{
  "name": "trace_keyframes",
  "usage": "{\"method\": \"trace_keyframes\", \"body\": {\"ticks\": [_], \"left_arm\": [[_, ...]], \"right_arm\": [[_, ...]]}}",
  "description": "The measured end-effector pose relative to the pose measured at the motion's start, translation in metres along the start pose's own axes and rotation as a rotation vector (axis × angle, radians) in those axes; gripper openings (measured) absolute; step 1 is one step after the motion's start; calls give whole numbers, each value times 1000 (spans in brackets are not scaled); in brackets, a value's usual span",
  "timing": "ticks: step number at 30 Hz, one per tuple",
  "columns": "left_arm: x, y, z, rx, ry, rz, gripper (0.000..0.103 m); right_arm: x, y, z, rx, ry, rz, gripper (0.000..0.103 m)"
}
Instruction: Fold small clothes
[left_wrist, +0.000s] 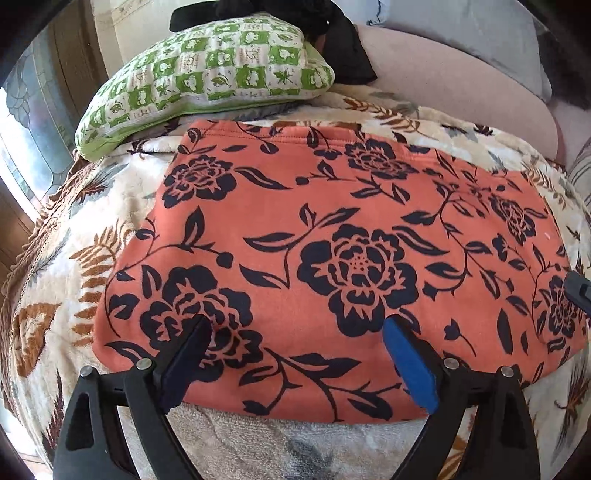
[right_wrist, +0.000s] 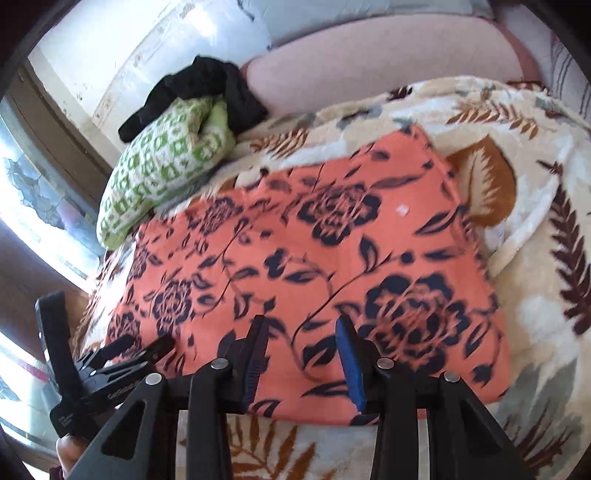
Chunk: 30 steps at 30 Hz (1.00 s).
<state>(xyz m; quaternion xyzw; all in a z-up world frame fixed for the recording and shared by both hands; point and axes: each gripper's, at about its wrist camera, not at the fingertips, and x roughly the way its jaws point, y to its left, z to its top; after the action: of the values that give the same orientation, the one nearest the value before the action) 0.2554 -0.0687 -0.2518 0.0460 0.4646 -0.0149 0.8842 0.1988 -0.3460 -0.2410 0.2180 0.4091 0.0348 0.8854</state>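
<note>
An orange garment with dark navy flowers (left_wrist: 332, 240) lies flat, folded into a rough rectangle, on a cream leaf-print blanket (left_wrist: 48, 280). It also shows in the right wrist view (right_wrist: 332, 258). My left gripper (left_wrist: 295, 328) is open, its fingers spread wide over the garment's near edge, holding nothing. My right gripper (right_wrist: 301, 326) is open over the garment's near edge, further right, and empty. The left gripper (right_wrist: 144, 343) shows at the lower left of the right wrist view. The right gripper's tip (left_wrist: 578, 290) shows at the right edge of the left wrist view.
A green and white patterned pillow (left_wrist: 207, 74) lies beyond the garment at the back left, with black clothing (left_wrist: 332, 33) piled on it. A pink cushion (left_wrist: 461, 85) sits at the back right. A window (right_wrist: 33, 206) is on the left.
</note>
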Motion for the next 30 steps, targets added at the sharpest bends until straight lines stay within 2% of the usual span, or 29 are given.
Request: {"method": "trace_keyframes", "body": {"ticks": [3,6,9,12,13,15,16,17,18,19,20,21,22,24,25,26,28,30], "left_arm": [[2,-1,6,14,4,-4,95],[9,-5,8,15,22,-6,95],[10,-10,8,38,14,5,95],[11,-13,9,43,19,-15,95],[11,-14,9,46,20,-16,95],[12,-14,9,57,20,-9,95],[12,-13,10,55,21,-5,95],[12,-11,10,48,21,0,95],[12,-8,11,38,22,3,95],[12,-6,11,27,22,4,95],[12,-4,12,18,21,7,95],[11,-3,12,12,19,10,95],[11,-2,12,10,17,12,95],[10,-4,11,16,15,17,95],[10,-6,10,23,14,20,95],[10,-7,9,31,14,22,95],[9,-7,8,39,13,26,95],[8,-5,8,31,14,25,95]], "right_arm": [[-2,-34,23,115,-51,16,42],[6,-55,44,173,-87,16,42],[18,-72,59,294,-98,186,42],[40,-69,68,309,-44,251,42],[49,-67,69,308,-16,240,42],[56,-68,70,285,3,116,37],[50,-73,72,288,-42,62,37],[36,-81,75,296,-113,-44,37],[15,-86,78,292,-207,-191,39],[-7,-90,78,284,-312,-289,39],[-27,-92,78,276,-395,-344,39],[-42,-94,78,273,-438,-351,40],[-50,-95,78,276,-446,-304,40],[-50,-93,77,285,-395,-140,40],[-40,-88,76,277,-338,-57,40],[-26,-81,77,256,-263,-9,40],[-5,-68,75,228,-175,-1,40],[14,-69,75,271,-114,74,40]]}}
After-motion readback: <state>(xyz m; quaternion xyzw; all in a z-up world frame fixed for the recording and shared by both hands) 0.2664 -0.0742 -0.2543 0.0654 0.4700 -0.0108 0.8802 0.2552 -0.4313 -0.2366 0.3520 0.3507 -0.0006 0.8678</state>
